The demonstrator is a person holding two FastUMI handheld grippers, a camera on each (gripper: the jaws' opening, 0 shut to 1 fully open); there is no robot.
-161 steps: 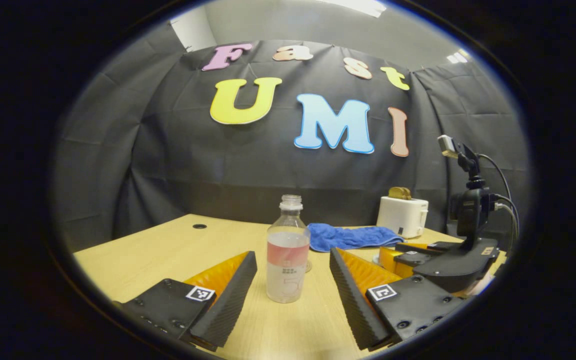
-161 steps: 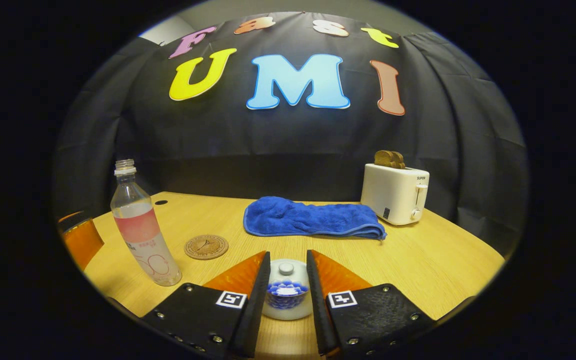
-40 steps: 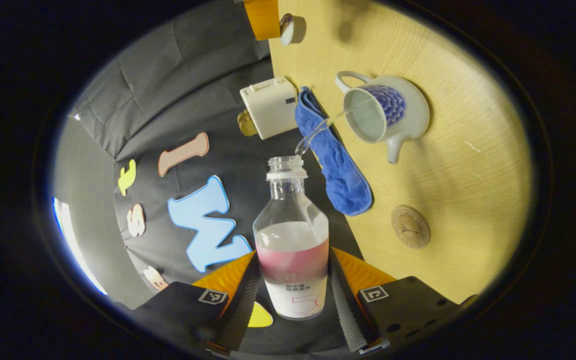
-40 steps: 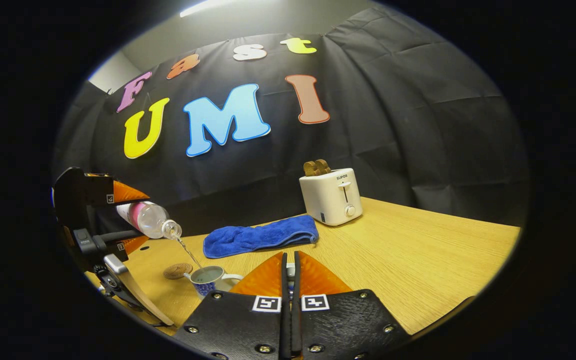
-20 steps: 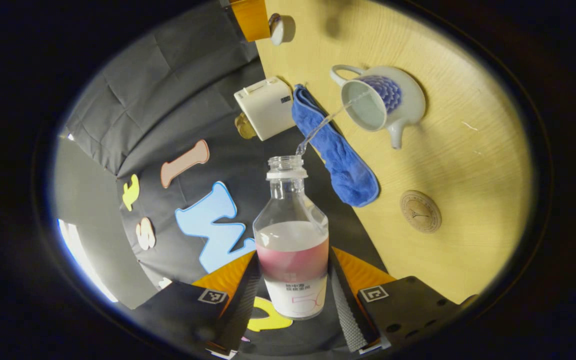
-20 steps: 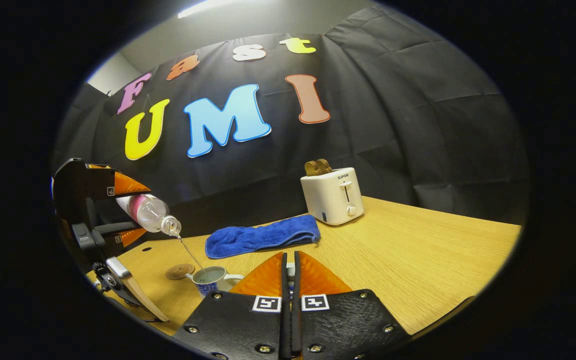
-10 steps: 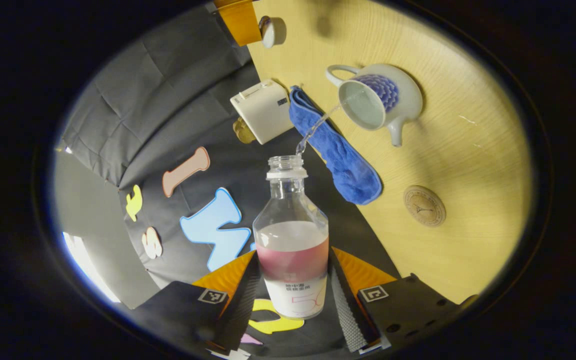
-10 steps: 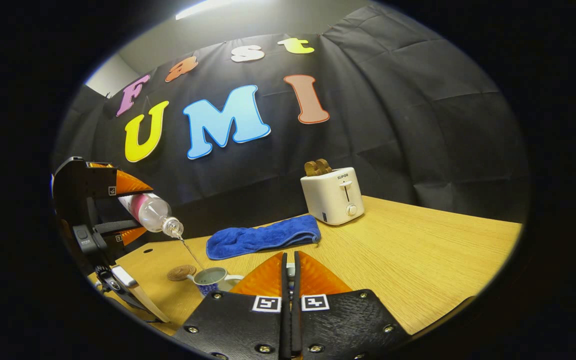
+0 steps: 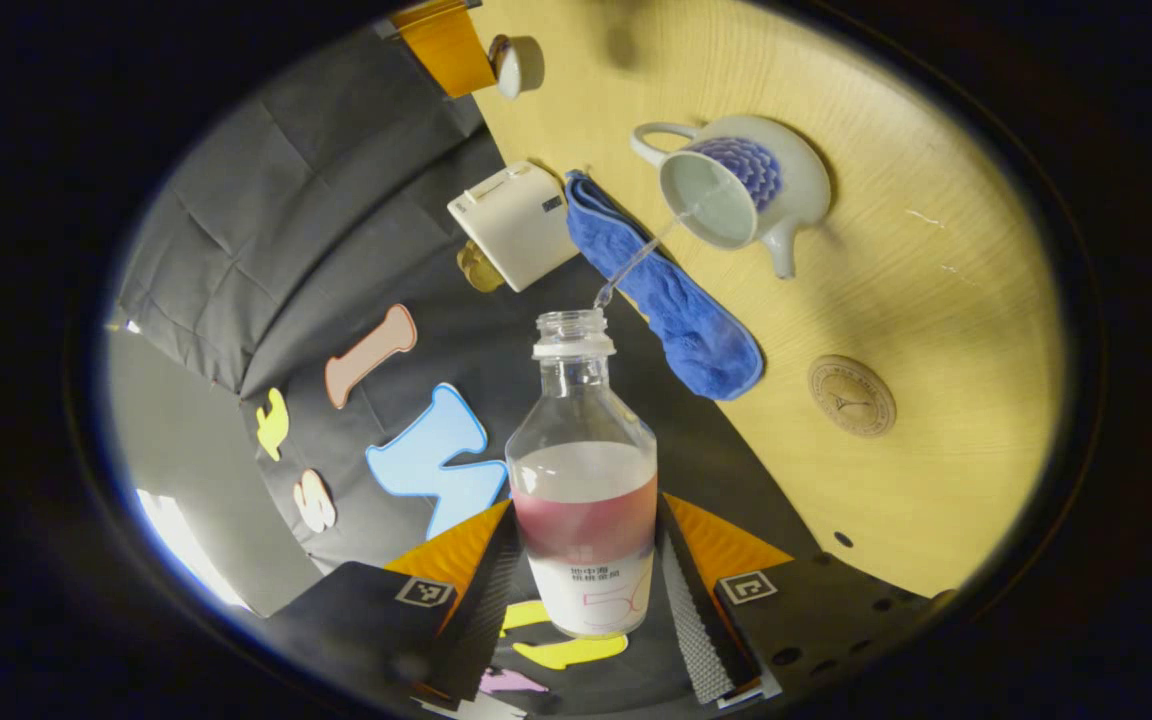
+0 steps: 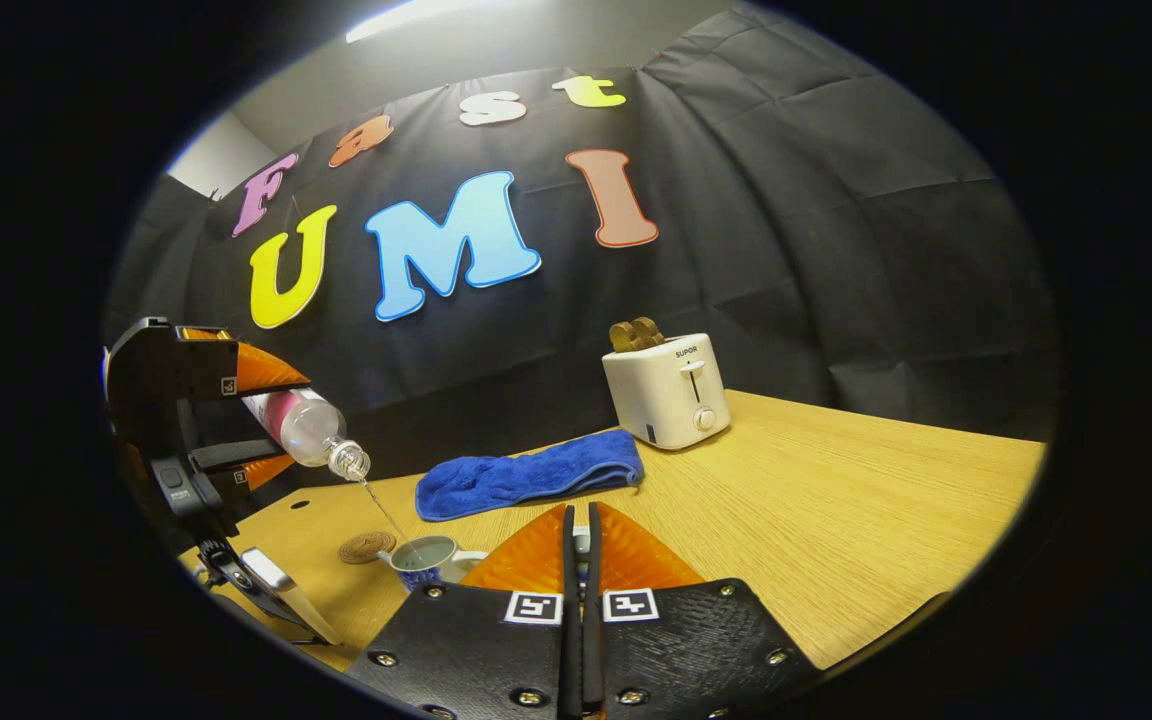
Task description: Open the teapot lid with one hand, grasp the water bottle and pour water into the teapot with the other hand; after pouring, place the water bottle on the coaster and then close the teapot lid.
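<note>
1. The left gripper (image 9: 581, 600) is gripping the water bottle (image 9: 584, 480) with both fingers pressing its sides, tilting it neck-down above the worktop (image 9: 936, 300).
2. A thin stream is falling into the open teapot (image 9: 736, 185).
3. The right gripper (image 10: 581, 545) is holding the lid (image 9: 506, 66) aloft, fingers nearly together.
4. The coaster (image 9: 851, 396) is lying near the teapot, beside the blue cloth (image 9: 676, 300).

white toaster (image 10: 668, 391) | bread in its slots | blue towel (image 10: 528, 474) just beside | wooden table (image 10: 836, 540)
</note>
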